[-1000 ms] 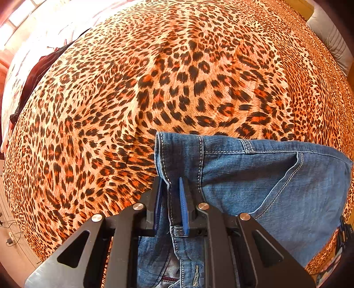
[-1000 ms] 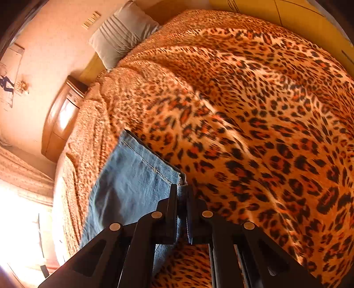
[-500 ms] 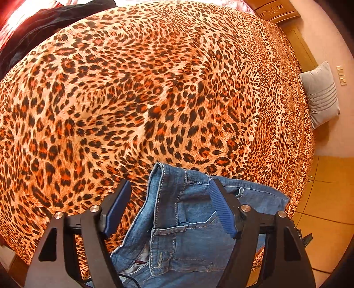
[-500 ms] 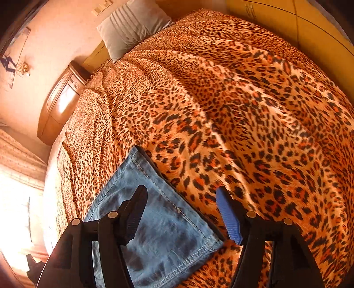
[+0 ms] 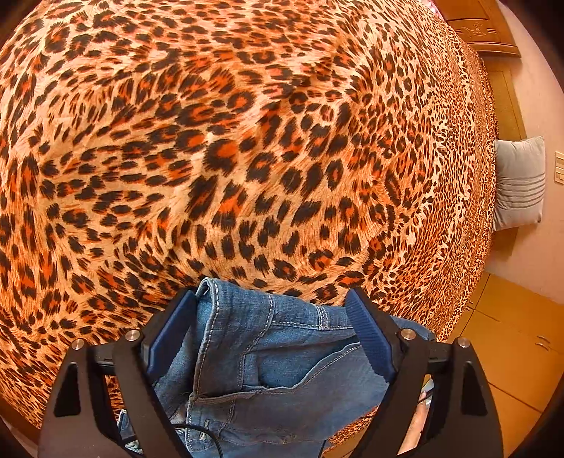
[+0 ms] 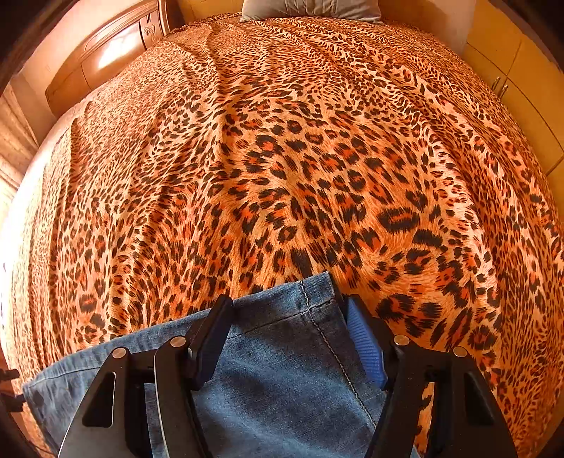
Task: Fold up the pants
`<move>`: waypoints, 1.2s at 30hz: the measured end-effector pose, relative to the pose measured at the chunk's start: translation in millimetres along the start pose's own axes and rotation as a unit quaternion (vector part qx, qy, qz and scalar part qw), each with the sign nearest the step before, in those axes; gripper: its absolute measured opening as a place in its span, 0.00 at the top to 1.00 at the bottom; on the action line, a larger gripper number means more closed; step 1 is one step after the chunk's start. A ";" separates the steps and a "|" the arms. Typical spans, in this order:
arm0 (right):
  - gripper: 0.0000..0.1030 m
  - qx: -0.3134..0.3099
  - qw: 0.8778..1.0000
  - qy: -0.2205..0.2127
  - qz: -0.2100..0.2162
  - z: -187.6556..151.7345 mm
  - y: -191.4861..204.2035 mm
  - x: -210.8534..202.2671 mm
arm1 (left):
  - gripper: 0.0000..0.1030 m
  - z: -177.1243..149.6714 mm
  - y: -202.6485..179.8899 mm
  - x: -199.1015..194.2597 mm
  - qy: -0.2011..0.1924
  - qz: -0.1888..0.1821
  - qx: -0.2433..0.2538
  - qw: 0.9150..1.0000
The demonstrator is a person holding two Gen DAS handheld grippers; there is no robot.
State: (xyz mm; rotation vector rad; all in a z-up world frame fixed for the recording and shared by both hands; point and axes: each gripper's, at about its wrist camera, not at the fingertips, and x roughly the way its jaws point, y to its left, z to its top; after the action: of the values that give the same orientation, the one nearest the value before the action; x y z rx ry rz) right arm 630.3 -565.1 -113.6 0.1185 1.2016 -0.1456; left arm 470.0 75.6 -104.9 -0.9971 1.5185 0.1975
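Blue denim pants lie on a leopard-print bedspread (image 5: 246, 158). In the left wrist view the waistband end with fly and pocket (image 5: 268, 352) sits between the fingers of my left gripper (image 5: 271, 310), which is open and holds nothing. In the right wrist view a hemmed leg end (image 6: 282, 352) lies under my right gripper (image 6: 285, 313), also open and empty, with the hem corner between its fingers. The rest of the pants is hidden below both frames.
The bedspread (image 6: 282, 158) covers the whole bed. A grey striped pillow (image 5: 518, 183) leans by the wall, also at the top of the right wrist view (image 6: 310, 8). A wooden headboard (image 6: 105, 60) and yellow cabinets (image 6: 521, 77) border the bed.
Both grippers were shut on the denim a second ago, opened and let go. Both have since drawn back and swung, so more of the bed shows.
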 end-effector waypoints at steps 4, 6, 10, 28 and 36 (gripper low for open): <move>0.84 0.011 1.000 -0.008 0.016 -7.0 -2.6 -12.3 | 0.25 -2.0 -9.2 6.6 0.010 -0.011 0.008 1.000; 0.84 0.008 1.000 -0.020 0.017 -14.6 -2.5 -22.7 | 0.55 -7.5 -16.3 13.5 0.022 -0.005 0.023 0.999; 0.85 0.021 0.999 -0.038 0.030 -26.0 -7.4 -46.6 | 0.71 -22.2 -20.0 3.5 -0.012 0.027 0.051 0.998; 0.85 0.127 0.972 -0.146 0.132 -191.2 -111.3 -243.7 | 0.77 -204.7 -0.5 -132.3 -0.202 0.025 0.212 0.956; 0.80 0.188 0.978 -0.043 0.080 -379.3 -159.5 -223.4 | 0.77 -241.8 97.5 -60.3 -0.094 0.094 0.180 0.975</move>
State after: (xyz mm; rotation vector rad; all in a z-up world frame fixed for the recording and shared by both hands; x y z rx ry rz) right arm 174.9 -647.2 -42.4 0.5337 1.0622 -0.2341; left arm 220.7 8.3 -34.6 -0.5324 1.4113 0.1389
